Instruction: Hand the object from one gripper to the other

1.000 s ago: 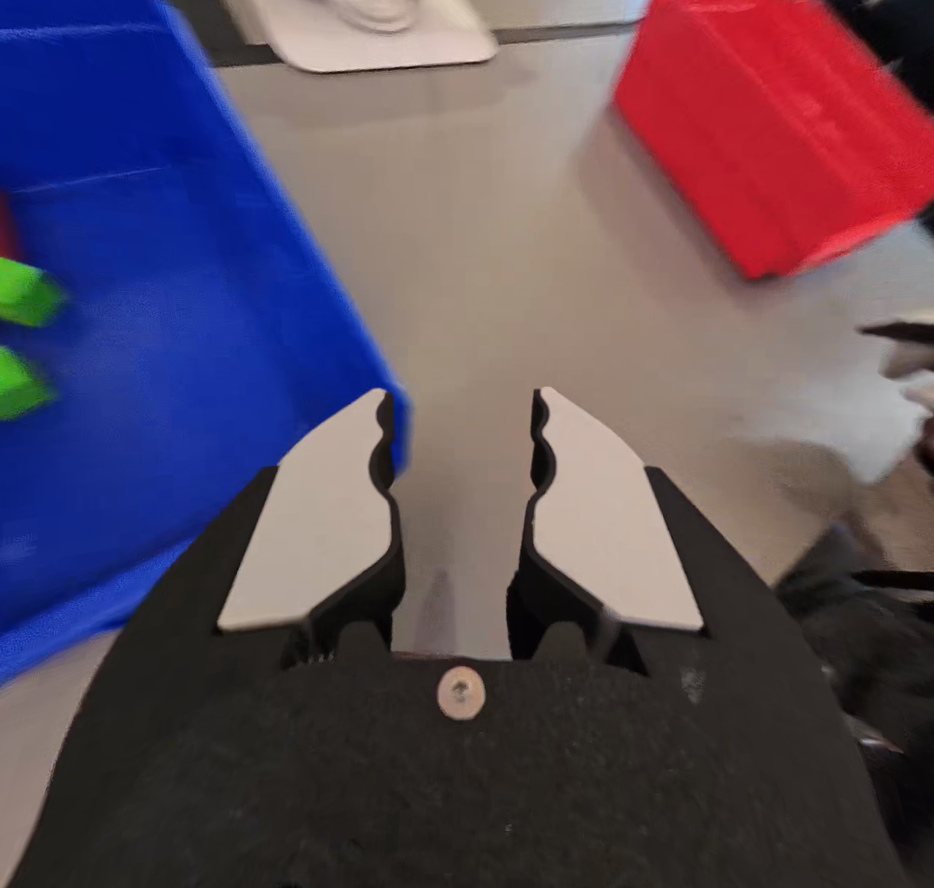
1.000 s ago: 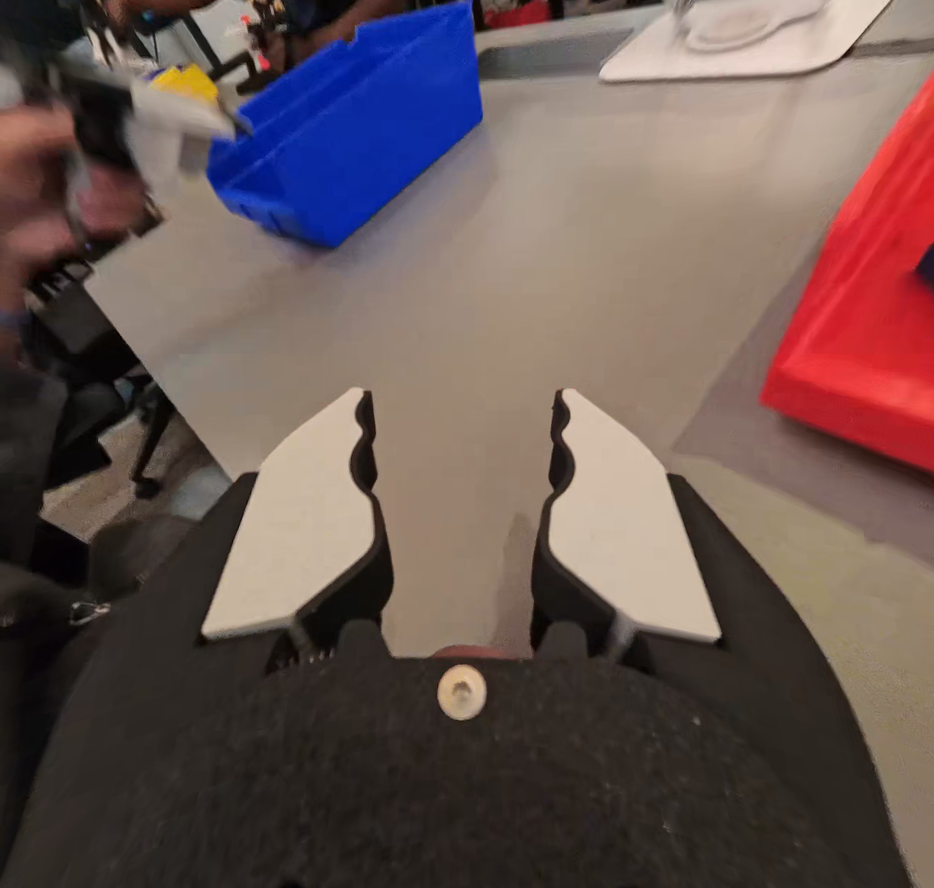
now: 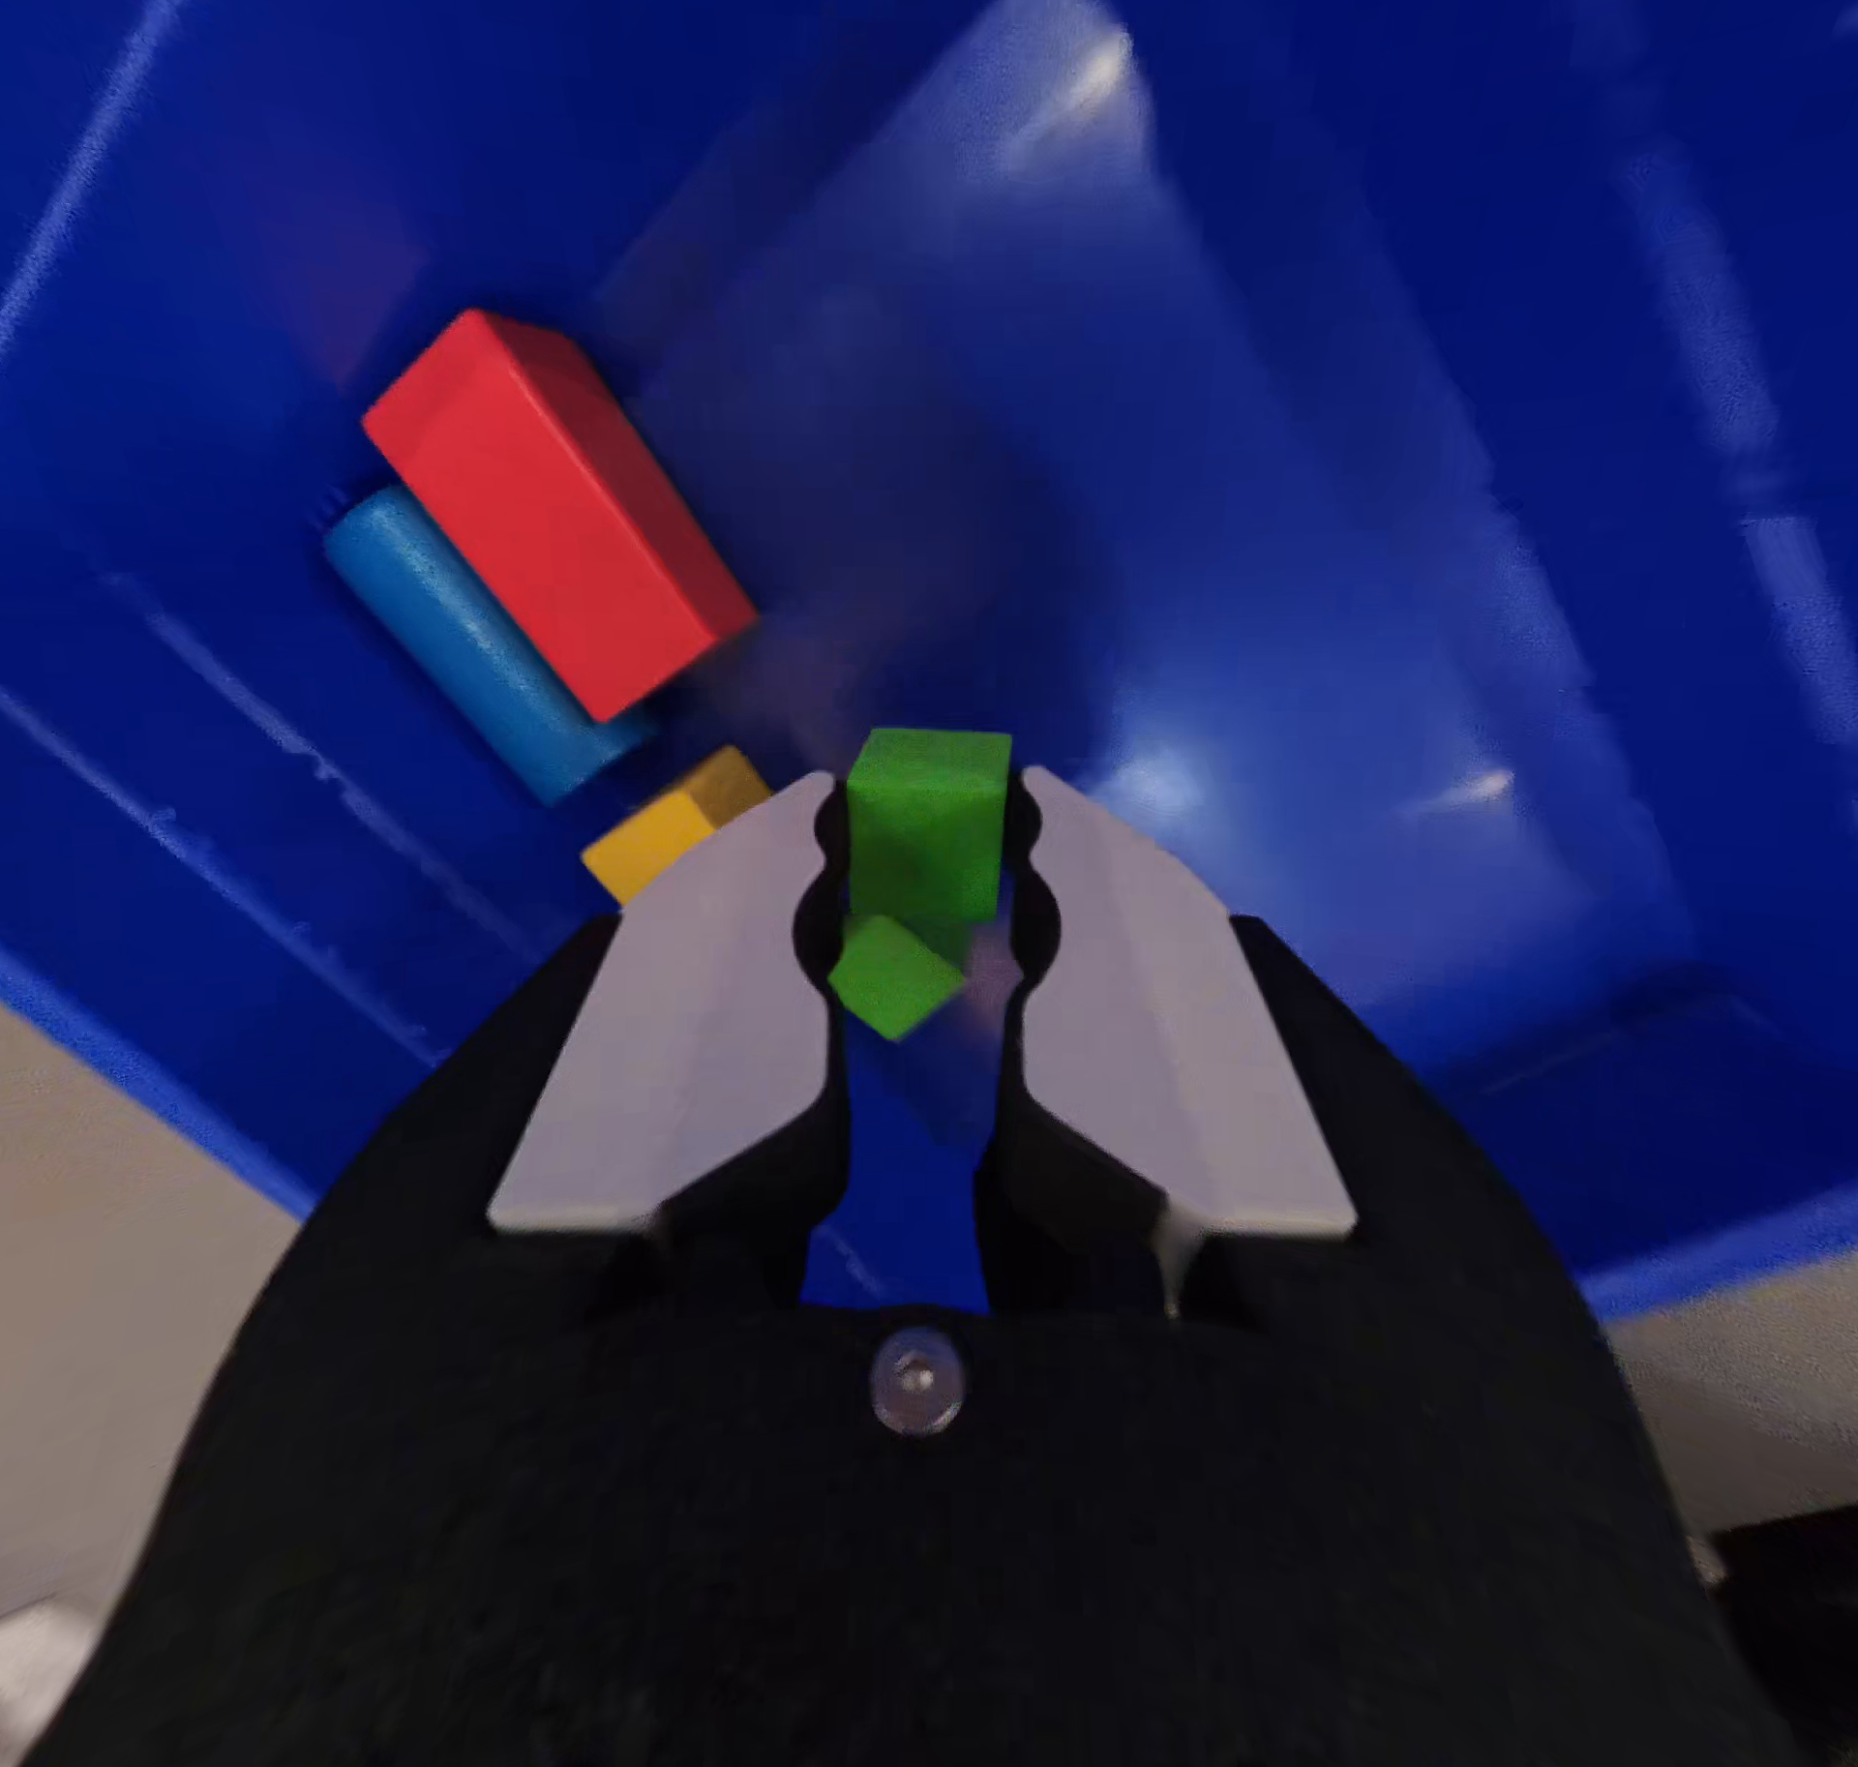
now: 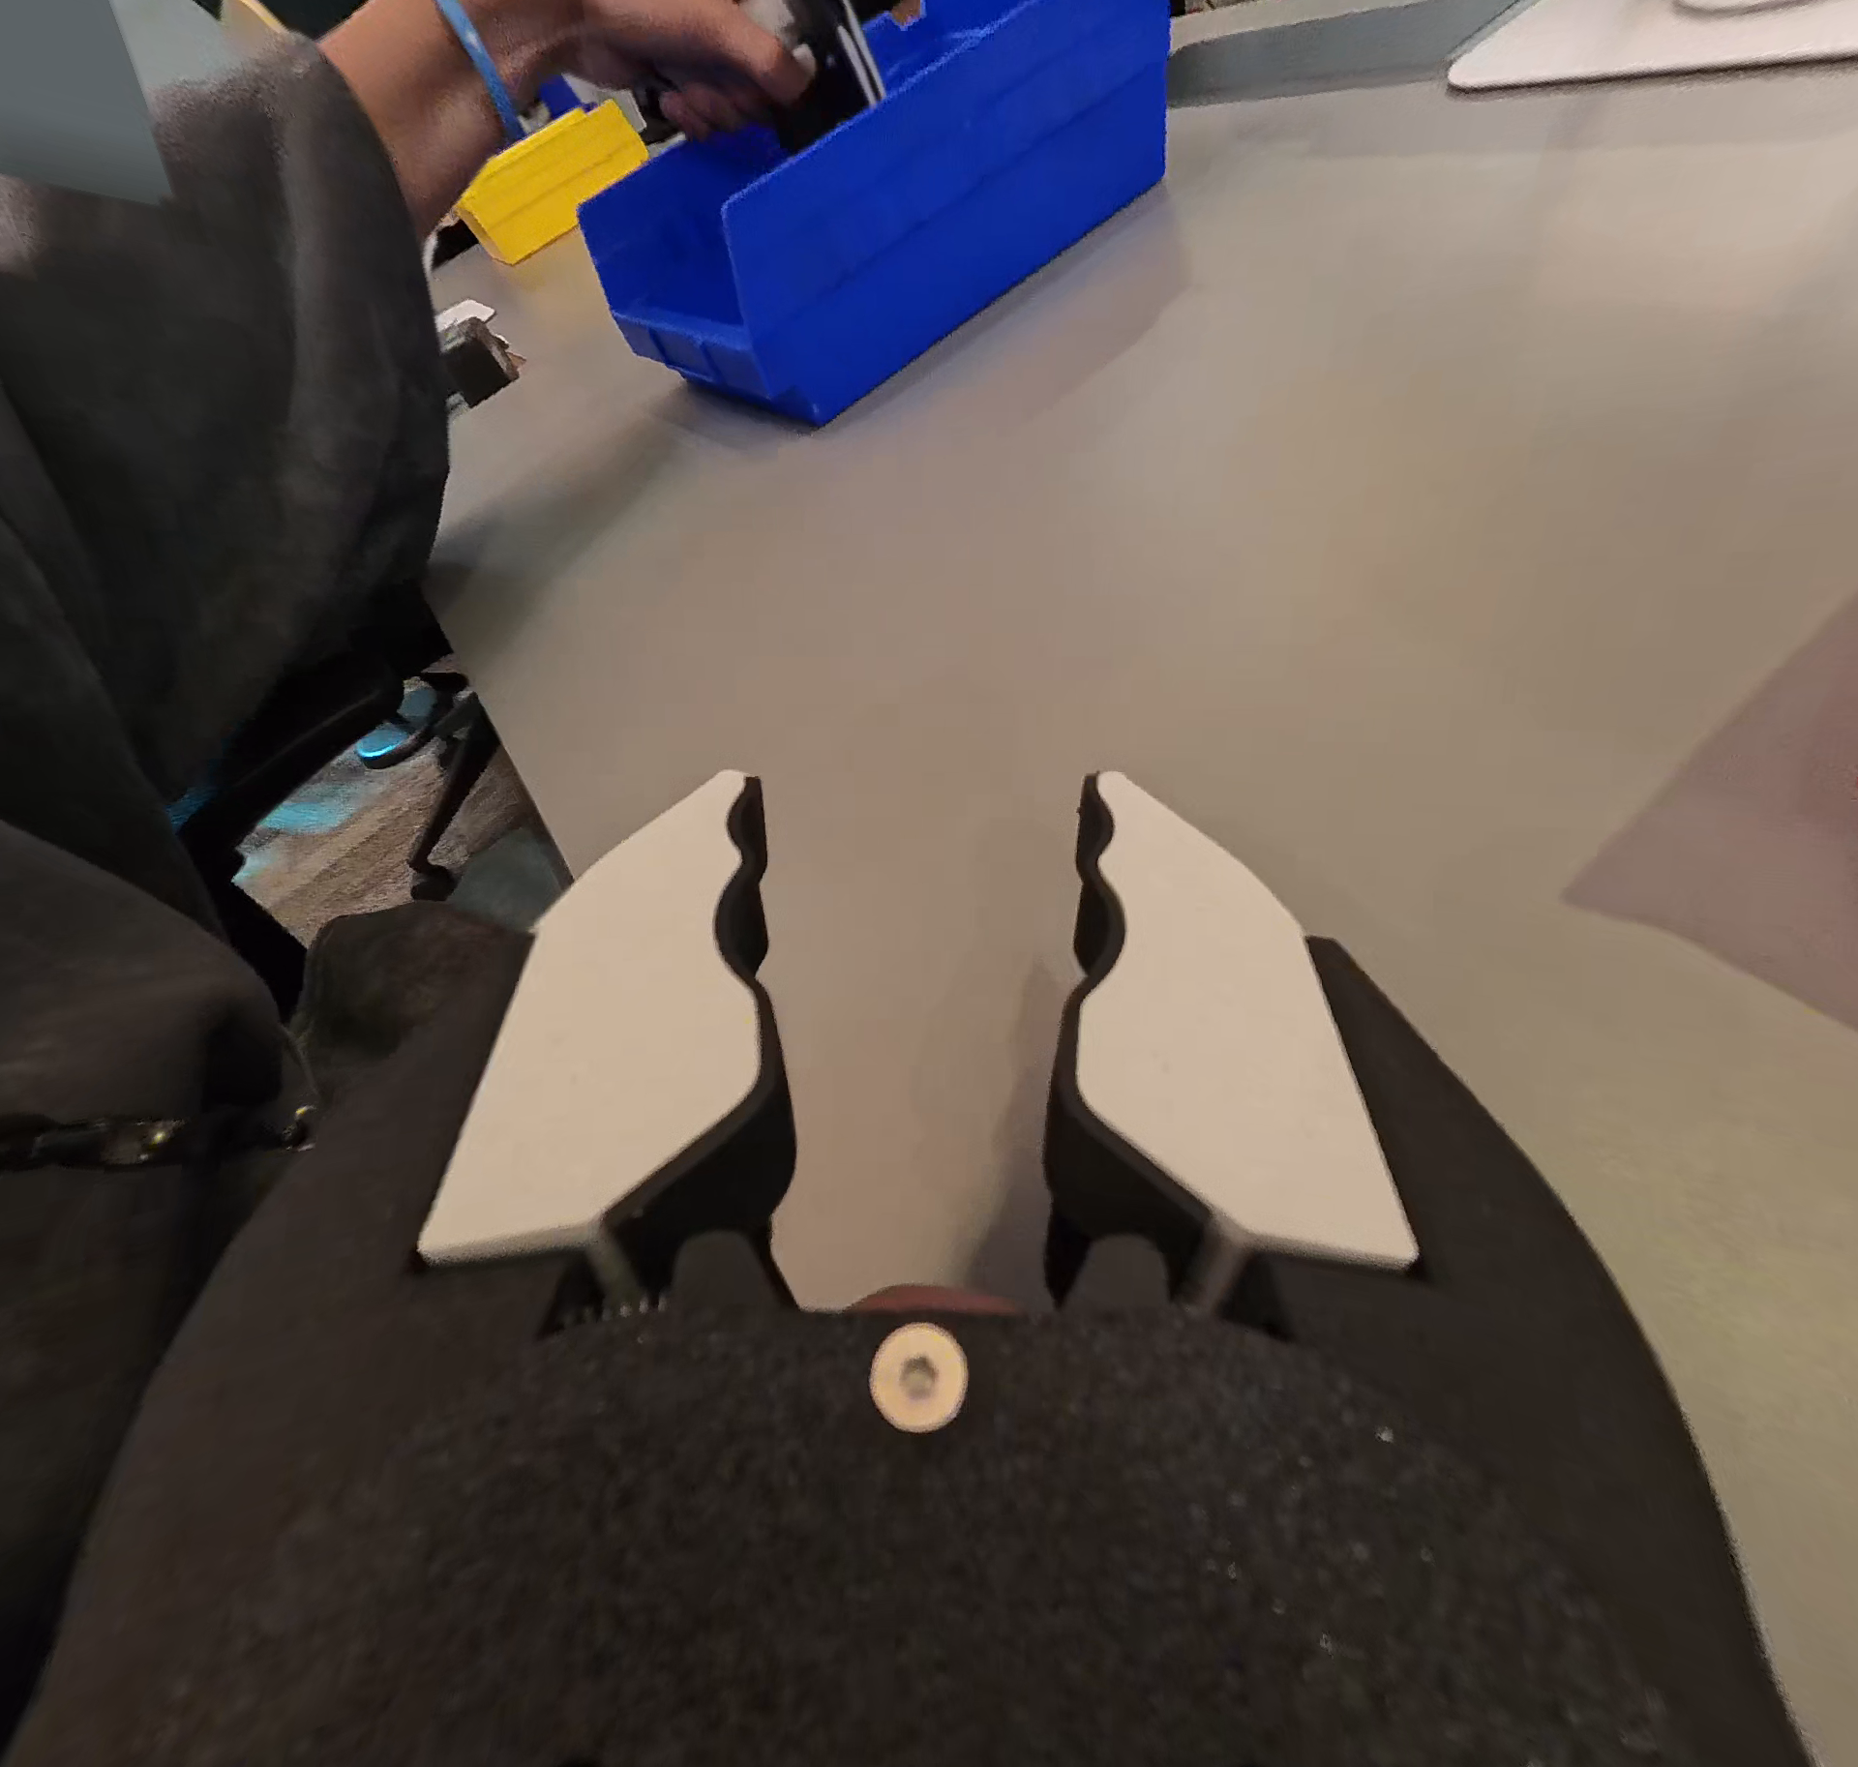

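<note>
Since a second ago: left gripper (image 3: 927, 794) has come from over the bare worktop down into the blue bin (image 3: 1307, 412); right gripper (image 4: 920, 794) has barely shifted.
Left fingers: narrow, one on each side of a green block (image 3: 927, 819), seemingly touching it; a firm grip cannot be told through the blur.
Second green block (image 3: 890, 977): lower between the fingers, tilted, edges smeared.
Other blocks in bin: red block (image 3: 548, 512) beside a blue cylinder (image 3: 473, 638); yellow block (image 3: 669, 829) partly hidden behind the left finger.
Right fingers: wide apart, holding nothing, above the grey worktop (image 4: 1307, 512).
Hand (image 4: 623, 20): blurred, reaching into the bin in the right wrist view, with a blue wristband.
Room: yellow bin (image 4: 548, 175) behind the blue one; white mat (image 4: 1649, 30) cut off at the top right; dark sleeve at left.
</note>
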`<state>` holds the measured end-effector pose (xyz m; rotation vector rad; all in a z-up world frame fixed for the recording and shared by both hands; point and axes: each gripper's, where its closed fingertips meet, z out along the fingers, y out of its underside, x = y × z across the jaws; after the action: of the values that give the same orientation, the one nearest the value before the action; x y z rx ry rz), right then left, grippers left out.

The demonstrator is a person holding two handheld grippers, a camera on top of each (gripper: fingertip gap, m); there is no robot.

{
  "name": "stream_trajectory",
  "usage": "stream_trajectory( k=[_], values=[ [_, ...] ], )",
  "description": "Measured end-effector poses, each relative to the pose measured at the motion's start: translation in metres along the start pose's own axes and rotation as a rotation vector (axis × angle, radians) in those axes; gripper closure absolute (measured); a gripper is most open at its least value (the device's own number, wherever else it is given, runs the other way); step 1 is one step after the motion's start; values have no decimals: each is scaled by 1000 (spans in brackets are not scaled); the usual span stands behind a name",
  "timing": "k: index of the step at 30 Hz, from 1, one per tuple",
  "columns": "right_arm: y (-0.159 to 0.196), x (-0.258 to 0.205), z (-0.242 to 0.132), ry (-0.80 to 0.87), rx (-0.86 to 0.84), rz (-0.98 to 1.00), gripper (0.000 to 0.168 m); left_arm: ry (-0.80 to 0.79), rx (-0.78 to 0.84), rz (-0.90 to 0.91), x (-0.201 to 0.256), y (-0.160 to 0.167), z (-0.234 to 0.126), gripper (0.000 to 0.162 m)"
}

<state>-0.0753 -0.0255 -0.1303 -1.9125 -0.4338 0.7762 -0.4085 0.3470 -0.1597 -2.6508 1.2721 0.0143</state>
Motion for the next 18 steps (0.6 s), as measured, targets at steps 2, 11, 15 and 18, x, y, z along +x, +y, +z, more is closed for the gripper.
stream_trajectory(
  k=[2, 11, 15, 18],
  values=[
    [-4, 0, -1, 21, 12, -78, 108, 104, 167, -65, 26, -9, -26, 133],
    [-57, -23, 43, -25, 34, -600, 103, 1089, 750, -299, 255, -38, -168, 133],
    [-103, -45, 72, -110, 114, -683, 103, 1406, 691, -335, 336, -35, -174, 134],
    [-117, -56, 85, -158, 135, -696, 103, 1534, 626, -377, 364, -32, -169, 133]
  ],
)
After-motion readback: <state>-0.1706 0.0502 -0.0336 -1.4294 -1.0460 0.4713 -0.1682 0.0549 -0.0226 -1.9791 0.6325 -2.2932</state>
